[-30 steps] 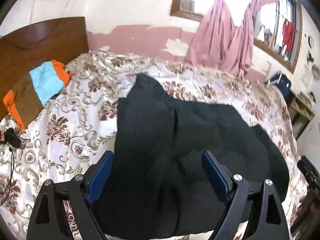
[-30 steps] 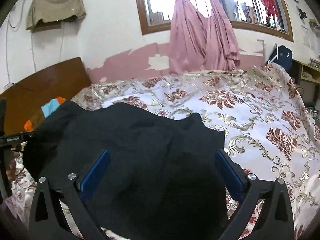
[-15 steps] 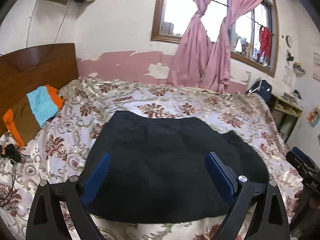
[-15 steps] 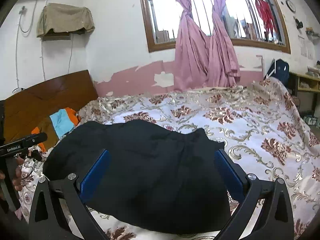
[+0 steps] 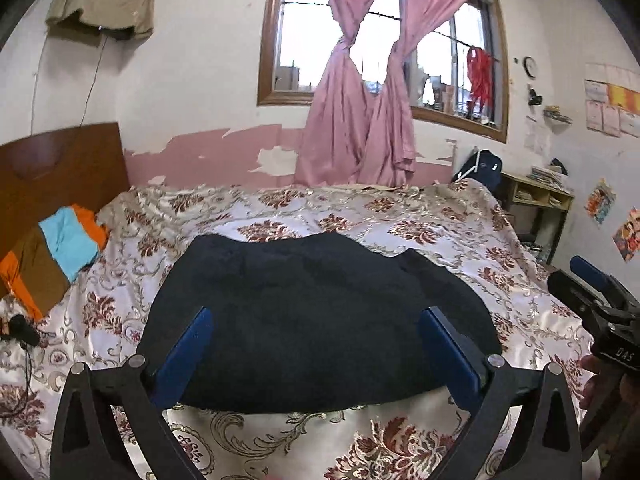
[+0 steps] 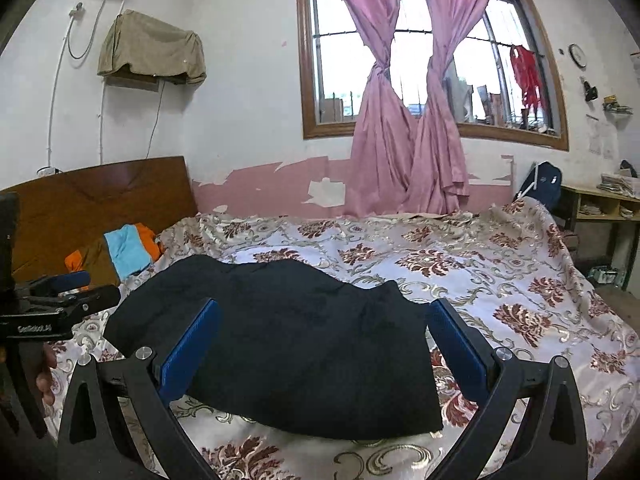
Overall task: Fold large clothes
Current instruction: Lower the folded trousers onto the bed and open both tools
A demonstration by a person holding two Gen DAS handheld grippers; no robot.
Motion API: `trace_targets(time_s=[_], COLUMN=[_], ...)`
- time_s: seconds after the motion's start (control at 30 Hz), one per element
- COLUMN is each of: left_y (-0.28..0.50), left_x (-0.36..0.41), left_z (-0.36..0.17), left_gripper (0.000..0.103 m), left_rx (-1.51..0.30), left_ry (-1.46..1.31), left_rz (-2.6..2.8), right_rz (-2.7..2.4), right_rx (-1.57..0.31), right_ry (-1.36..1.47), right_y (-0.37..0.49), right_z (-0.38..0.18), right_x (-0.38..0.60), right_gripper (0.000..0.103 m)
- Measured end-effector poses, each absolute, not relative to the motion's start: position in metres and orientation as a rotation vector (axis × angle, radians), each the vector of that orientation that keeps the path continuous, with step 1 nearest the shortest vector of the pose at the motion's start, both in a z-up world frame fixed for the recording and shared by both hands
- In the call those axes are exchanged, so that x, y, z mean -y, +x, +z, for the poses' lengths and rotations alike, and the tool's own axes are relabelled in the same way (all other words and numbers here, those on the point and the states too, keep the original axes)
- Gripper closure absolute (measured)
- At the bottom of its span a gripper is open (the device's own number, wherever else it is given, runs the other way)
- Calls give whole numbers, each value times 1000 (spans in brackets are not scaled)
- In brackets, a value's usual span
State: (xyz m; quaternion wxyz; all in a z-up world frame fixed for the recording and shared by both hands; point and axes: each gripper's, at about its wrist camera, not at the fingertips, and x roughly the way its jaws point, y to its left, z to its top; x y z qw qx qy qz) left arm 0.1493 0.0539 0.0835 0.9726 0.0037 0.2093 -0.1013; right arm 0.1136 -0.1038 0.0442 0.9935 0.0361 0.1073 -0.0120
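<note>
Left wrist view: we see our left gripper just opened wide, empty.
Right gripper: wide, empty.
Folded black fabric garment: lies near on floral bedspread.

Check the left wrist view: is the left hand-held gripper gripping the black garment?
No: the left hand-held gripper stands wide open, clear of the black garment.

Home bedroom: bed with floral cover, wooden headboard at its head, pink-curtained window behind bed, shelf beside.

folded black garment on floral bedspread, right gripper fingers apart
</note>
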Motion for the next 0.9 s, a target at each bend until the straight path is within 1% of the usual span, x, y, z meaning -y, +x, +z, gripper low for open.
trace_targets(time_s=[0.27, 0.53, 0.67, 0.9], left_y=[104, 71, 54, 32], left_x=[-50, -58, -72, -80], left_z=[95, 93, 90, 82], left_gripper=[0, 0, 0, 0], left_rx=[-328, -353, -314, -294], left_ry=[50, 38, -24, 28], left_rz=[-134, -91, -86, -10], right_rz=[-45, -49, -54, -70], right_rx=[-165, -144, -122, -113], right_ry=[66, 69, 85, 81], right_y=[73, 42, 26, 6], right_z=[53, 54, 47, 38], right_x=[98, 90, 87, 81], right_gripper=[1, 1, 1, 1])
